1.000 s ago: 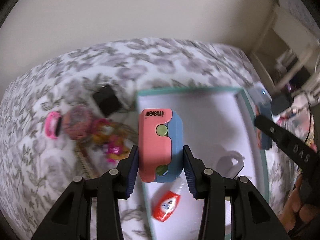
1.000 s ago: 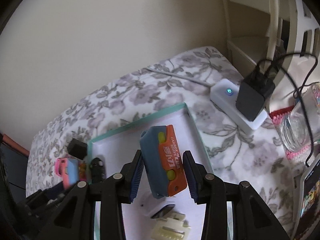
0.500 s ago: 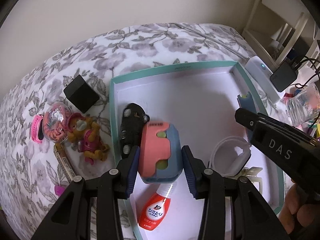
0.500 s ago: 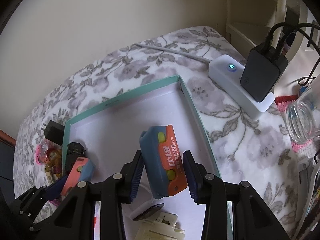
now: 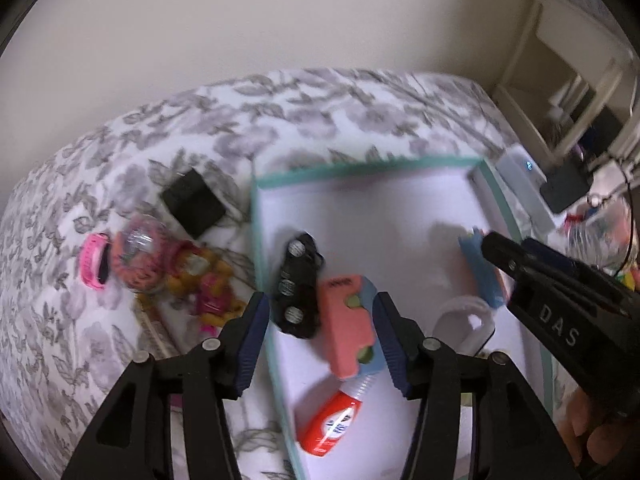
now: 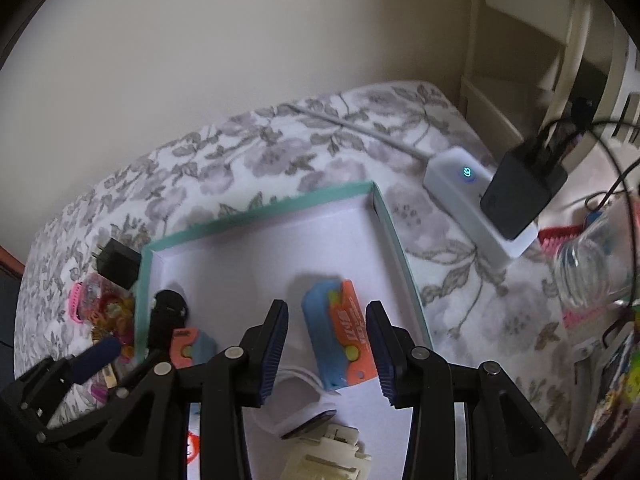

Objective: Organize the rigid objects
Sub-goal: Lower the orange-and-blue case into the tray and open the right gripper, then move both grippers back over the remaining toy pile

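Observation:
A pink-and-blue block point(image 5: 349, 330) lies on the floor of the teal-rimmed box point(image 5: 352, 169), beside a black toy car point(image 5: 298, 288). My left gripper point(image 5: 322, 342) straddles the block and the car's end; its jaws are opening and the left pad stands well off the block. An orange-and-blue block point(image 6: 340, 334) rests near the right wall of the box point(image 6: 260, 212). My right gripper point(image 6: 327, 354) is around it with jaws opening and a gap on both sides. The pink block point(image 6: 192, 347) also shows at the lower left of the right wrist view.
Also in the box are a red-and-white bottle point(image 5: 332, 424), a white round case point(image 6: 296, 400) and a cream plastic part point(image 6: 324, 460). Left of it lie a black charger point(image 5: 194, 200) and pink toys point(image 5: 140, 260). On its right are a white power strip point(image 6: 476, 200) and a glass jar point(image 6: 592, 268).
Both blocks were clamped above the box and now lie on its floor. Both pairs of jaws have spread apart, the left more than the right.

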Available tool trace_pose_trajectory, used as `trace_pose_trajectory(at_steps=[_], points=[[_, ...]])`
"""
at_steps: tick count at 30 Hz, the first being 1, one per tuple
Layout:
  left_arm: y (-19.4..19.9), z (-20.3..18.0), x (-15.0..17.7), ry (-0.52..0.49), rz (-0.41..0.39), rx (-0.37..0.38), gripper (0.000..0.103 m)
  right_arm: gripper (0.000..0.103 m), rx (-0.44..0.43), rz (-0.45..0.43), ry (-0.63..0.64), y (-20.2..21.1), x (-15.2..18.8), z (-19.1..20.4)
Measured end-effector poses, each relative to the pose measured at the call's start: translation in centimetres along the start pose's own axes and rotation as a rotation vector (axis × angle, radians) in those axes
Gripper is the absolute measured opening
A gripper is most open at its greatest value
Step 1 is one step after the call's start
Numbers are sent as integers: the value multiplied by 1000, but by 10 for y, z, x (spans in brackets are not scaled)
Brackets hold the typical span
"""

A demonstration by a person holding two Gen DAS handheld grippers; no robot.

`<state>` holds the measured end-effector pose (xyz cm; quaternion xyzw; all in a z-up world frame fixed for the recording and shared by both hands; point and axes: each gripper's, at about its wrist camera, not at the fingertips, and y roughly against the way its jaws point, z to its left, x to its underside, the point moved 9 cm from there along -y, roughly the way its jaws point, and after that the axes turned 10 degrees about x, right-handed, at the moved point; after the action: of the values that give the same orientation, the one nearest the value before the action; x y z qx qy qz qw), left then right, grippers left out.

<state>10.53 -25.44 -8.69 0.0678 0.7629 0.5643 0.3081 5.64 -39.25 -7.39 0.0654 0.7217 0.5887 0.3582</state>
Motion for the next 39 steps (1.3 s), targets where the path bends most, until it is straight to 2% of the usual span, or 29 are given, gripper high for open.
trace_pose_trajectory(at_steps=[4, 5, 6, 8, 13, 16, 21, 23, 24, 34, 39], points=[[17, 18, -10, 51, -35, 3, 56, 53, 13, -34, 32, 15, -8, 8], [21, 23, -12, 65, -43, 1, 60, 57, 16, -42, 42, 18, -9, 10], [24, 29, -14, 74, -48, -3, 71, 60, 20, -52, 52, 22, -11, 13], [31, 41, -19, 103, -68, -14, 83, 70, 25, -72, 64, 28, -13, 19], [40, 69, -23, 163, -87, -51, 83, 71, 4, -84, 99, 31, -12, 35], [42, 85, -22, 197, -84, -68, 83, 82, 13, -89, 129, 29, -9, 44], [42, 108, -19, 253, -75, -87, 83, 84, -9, -93, 150, 28, -6, 59], [45, 120, -18, 282, -75, -98, 83, 100, -22, -96, 154, 29, -5, 65], [47, 127, -16, 297, -74, -104, 83, 101, -28, -98, 156, 29, -5, 67], [70, 197, -1, 450, -104, -141, 83, 103, -109, -106, 165, 37, -2, 98], [88, 229, 8, 530, -138, -166, 83, 103, -164, -107, 215, 45, 7, 130]])
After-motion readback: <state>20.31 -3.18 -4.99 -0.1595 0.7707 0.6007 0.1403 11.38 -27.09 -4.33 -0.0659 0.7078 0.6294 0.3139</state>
